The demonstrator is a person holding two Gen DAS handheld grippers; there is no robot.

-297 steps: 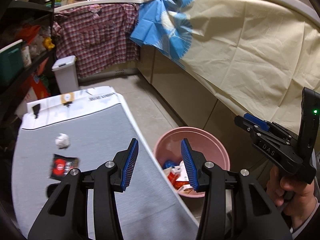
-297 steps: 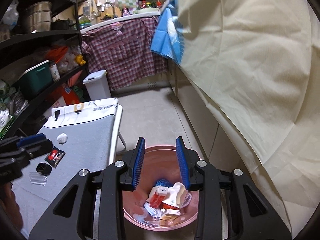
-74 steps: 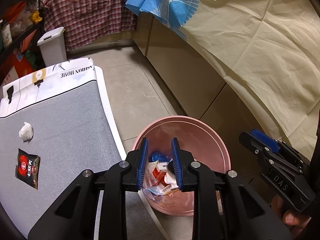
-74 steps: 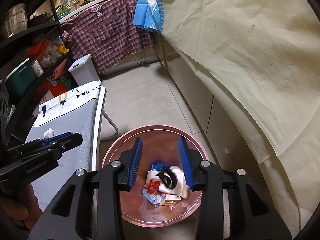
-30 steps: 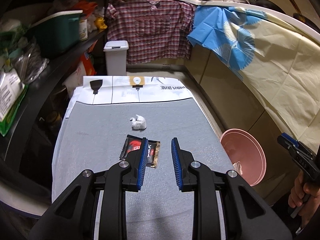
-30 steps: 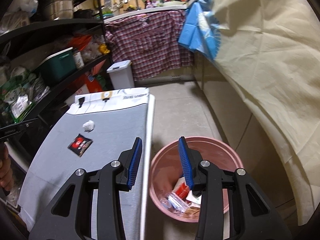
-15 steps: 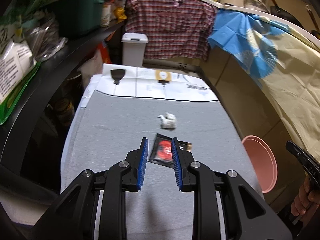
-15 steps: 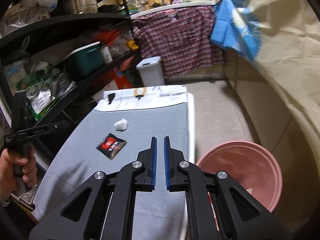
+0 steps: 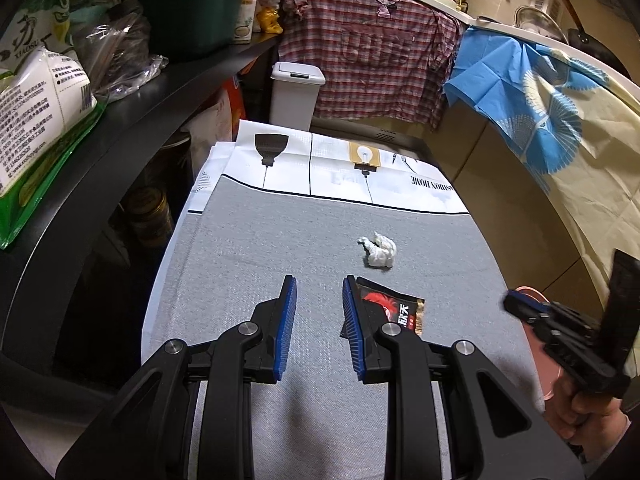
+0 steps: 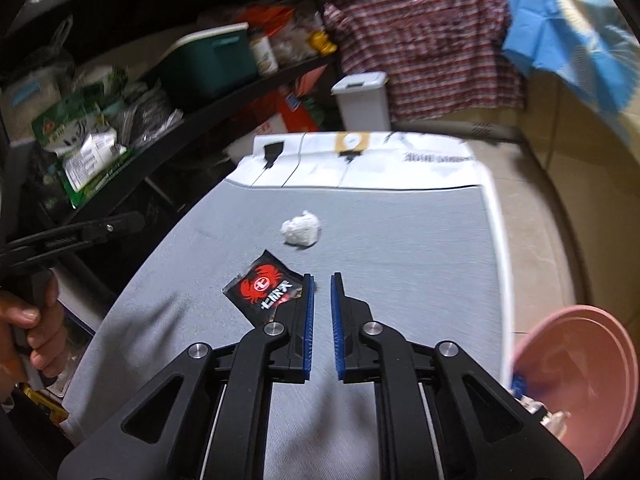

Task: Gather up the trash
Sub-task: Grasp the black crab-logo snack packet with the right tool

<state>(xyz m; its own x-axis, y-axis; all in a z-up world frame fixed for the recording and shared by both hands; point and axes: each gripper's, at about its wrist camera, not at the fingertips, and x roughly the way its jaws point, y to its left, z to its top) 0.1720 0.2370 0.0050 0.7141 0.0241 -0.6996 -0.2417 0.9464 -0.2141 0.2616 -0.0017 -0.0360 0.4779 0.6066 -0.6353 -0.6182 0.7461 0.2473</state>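
Two scraps, wrapper [image 9: 394,309] and tissue [image 9: 378,250], lie before both empty, parted hand-held grippers [image 9: 316,326].

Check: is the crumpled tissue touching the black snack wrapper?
Apart. Left wrist view shows grey cloth between the crumpled tissue and the black snack wrapper.

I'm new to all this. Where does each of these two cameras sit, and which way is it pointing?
Left wrist view: rides on the left gripper, looking forward over its open blue fingers at the grey table; the right gripper and the hand holding it show at the right edge.
Right wrist view: rides on the right gripper, fingers a narrow gap apart, facing the same table from nearer the pink bin; the left hand shows at left.
Shared: black snack wrapper, crumpled tissue, white lidded bin.
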